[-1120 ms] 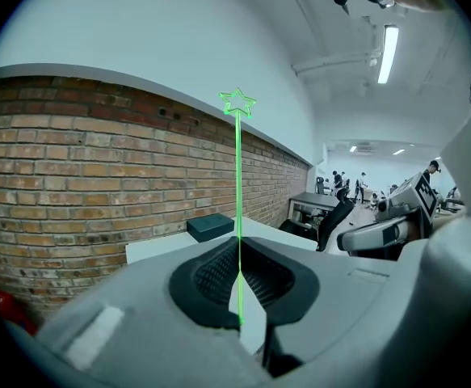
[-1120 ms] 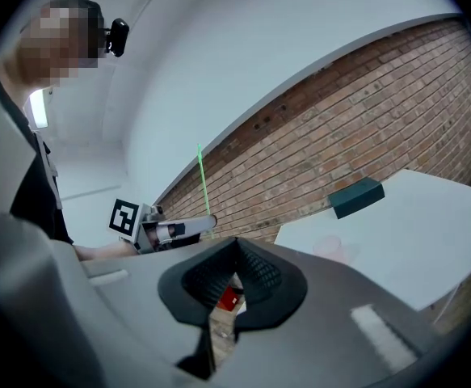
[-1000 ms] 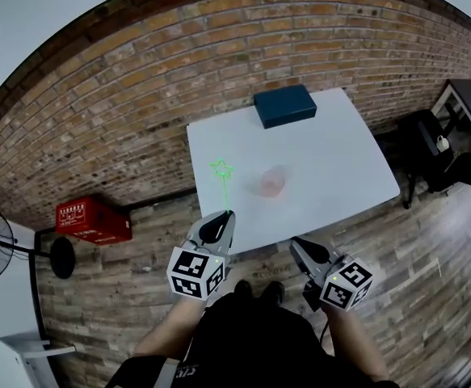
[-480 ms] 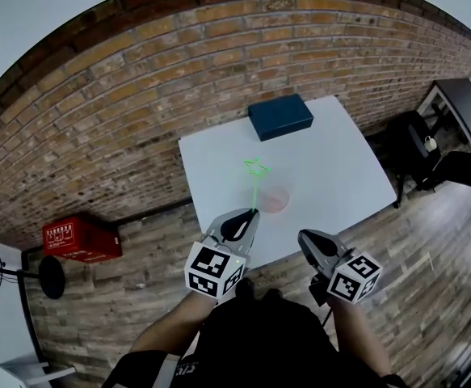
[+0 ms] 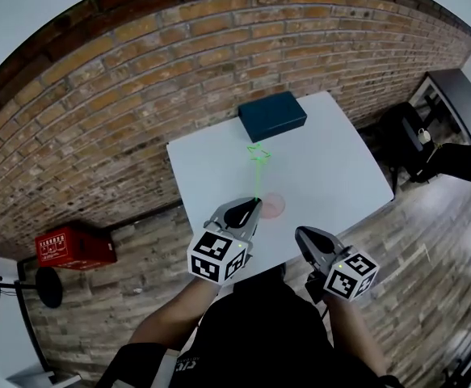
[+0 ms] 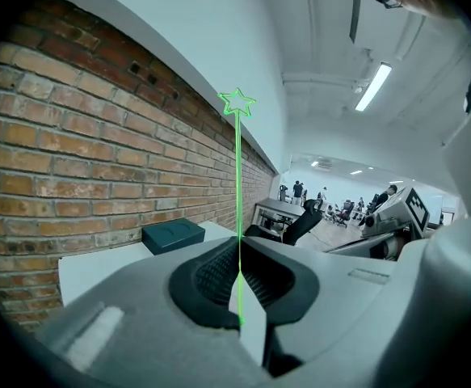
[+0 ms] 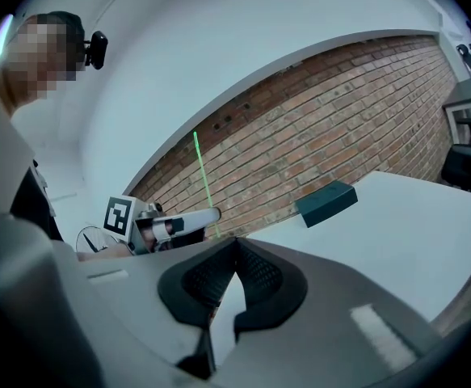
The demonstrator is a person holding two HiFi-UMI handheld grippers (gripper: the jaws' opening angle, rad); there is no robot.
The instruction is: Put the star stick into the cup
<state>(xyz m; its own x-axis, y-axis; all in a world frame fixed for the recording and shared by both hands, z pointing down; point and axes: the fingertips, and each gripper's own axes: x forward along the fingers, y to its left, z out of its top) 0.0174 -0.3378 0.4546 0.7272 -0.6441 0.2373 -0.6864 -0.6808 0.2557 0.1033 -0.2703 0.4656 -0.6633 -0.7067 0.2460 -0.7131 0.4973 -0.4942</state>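
A thin green star stick (image 5: 257, 175) stands upright in my left gripper (image 5: 255, 204), which is shut on its lower end; the star (image 5: 258, 153) tops it. In the left gripper view the stick (image 6: 237, 184) rises straight from the closed pads, star (image 6: 237, 102) high against the wall. The clear pink cup (image 5: 274, 204) sits on the white table (image 5: 332, 160) near its front edge, just right of the left gripper's tip. My right gripper (image 5: 300, 234) hangs off the table's front edge, shut and empty; its view shows the stick (image 7: 205, 184) and the left gripper (image 7: 166, 223) to its left.
A dark teal box (image 5: 271, 115) lies at the table's far edge by the brick wall. On the floor at the left are a red crate (image 5: 73, 247) and a fan stand (image 5: 45, 285). A black chair (image 5: 405, 136) and a desk (image 5: 453, 95) stand at the right.
My left gripper has carried the stick rightward, from the table's left part to just beside the cup. The right gripper has stayed put and shut.
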